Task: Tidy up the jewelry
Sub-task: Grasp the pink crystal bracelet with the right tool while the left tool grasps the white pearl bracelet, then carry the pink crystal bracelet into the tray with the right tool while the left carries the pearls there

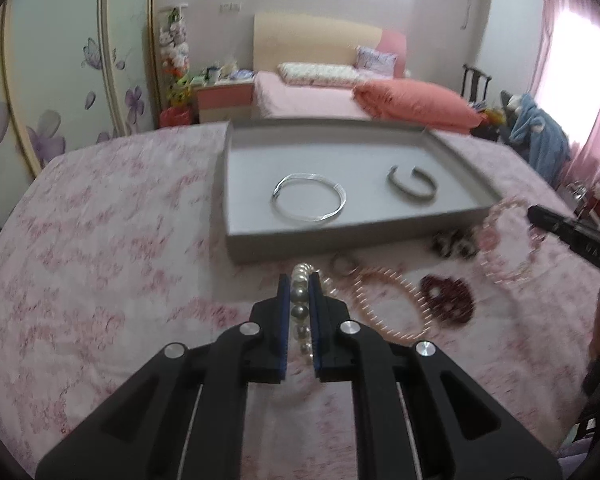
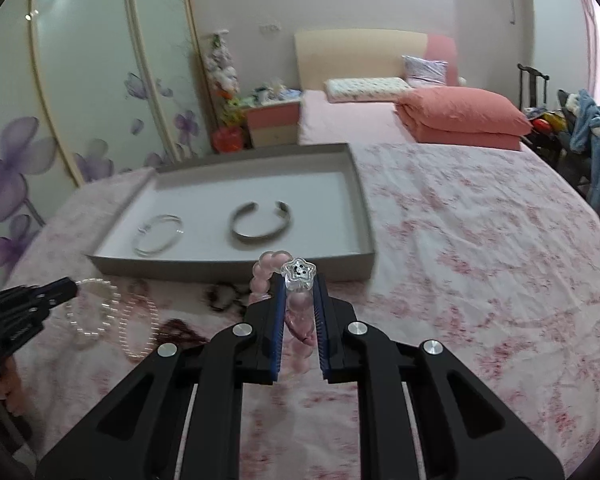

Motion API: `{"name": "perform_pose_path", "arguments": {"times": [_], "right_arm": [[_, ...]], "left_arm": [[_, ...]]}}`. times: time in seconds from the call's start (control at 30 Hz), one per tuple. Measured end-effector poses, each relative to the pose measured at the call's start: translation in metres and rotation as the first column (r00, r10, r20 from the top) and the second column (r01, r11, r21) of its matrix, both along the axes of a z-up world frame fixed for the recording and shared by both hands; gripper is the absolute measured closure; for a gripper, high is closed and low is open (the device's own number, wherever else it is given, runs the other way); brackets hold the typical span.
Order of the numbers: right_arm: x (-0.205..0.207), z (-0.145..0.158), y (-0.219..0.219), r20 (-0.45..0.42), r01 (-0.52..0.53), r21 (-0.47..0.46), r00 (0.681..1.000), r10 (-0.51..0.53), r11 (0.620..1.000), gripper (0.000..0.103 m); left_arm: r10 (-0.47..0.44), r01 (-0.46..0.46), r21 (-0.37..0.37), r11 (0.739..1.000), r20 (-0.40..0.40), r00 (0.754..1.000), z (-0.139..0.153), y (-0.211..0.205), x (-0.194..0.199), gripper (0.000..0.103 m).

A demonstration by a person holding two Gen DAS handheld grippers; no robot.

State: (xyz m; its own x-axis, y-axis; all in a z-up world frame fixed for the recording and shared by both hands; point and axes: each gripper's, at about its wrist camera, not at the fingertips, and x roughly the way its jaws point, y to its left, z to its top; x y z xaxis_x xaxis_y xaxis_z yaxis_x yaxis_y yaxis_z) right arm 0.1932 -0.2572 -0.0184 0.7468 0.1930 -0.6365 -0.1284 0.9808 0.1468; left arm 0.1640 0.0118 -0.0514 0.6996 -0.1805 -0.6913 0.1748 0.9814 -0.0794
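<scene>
A grey tray [image 1: 340, 236] [image 2: 236, 270] lies on the pink floral cloth and holds a thin silver bangle [image 1: 309, 203] [image 2: 159, 235] and a grey open cuff [image 1: 412, 189] [image 2: 261, 222]. My left gripper [image 1: 300, 280] is shut on a pearl bracelet [image 1: 300, 300], just in front of the tray's near wall; it also shows in the right wrist view [image 2: 66, 290] with the pearl bracelet [image 2: 94, 312]. My right gripper [image 2: 299, 280] is shut on a pink bead bracelet with a clear star charm [image 2: 298, 274], near the tray's front wall; it shows in the left wrist view [image 1: 540, 216] holding the bracelet [image 1: 508, 244].
Loose on the cloth in front of the tray lie a rose coil bracelet [image 1: 388, 304] [image 2: 142, 330], a dark red bead bracelet [image 1: 446, 296], a black and white piece [image 1: 454, 244] [image 2: 222, 296] and a small ring [image 1: 343, 265]. A bed with an orange quilt [image 1: 416, 106] stands behind.
</scene>
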Motion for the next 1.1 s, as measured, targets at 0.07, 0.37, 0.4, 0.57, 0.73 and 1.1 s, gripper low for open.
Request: {"name": "perform_pose_path", "arguments": {"times": [0.07,0.37,0.4,0.57,0.73,1.1], "right_arm": [[-0.002,0.002,0.004,0.010,-0.018,0.030,1.000,0.018,0.999,0.088],[-0.012,0.007,0.014,0.050,-0.049,0.084,0.998,0.045,0.995,0.088],[-0.015,0.008,0.015,0.056,-0.051,0.090,0.997,0.046,0.995,0.088],[-0.021,0.013,0.018,0.080,-0.053,0.113,0.996,0.044,0.992,0.088],[-0.028,0.018,0.021,0.106,-0.044,0.123,0.994,0.031,0.991,0.088],[-0.048,0.034,0.033,0.216,0.006,0.070,0.976,-0.021,0.998,0.088]], "left_arm": [[-0.014,0.014,-0.020,1.000,0.020,1.000,0.005,-0.003,-0.002,0.093],[-0.050,0.057,-0.101,0.993,0.063,0.997,0.018,-0.011,-0.006,0.093],[-0.052,0.059,-0.107,0.992,0.068,0.996,0.019,-0.012,-0.006,0.093],[-0.062,0.074,-0.132,0.989,0.091,0.994,0.026,-0.013,-0.010,0.093],[-0.062,0.078,-0.151,0.985,0.107,0.992,0.033,-0.012,-0.015,0.093],[-0.008,0.033,-0.158,0.987,0.160,0.987,0.048,-0.007,-0.035,0.093]]}}
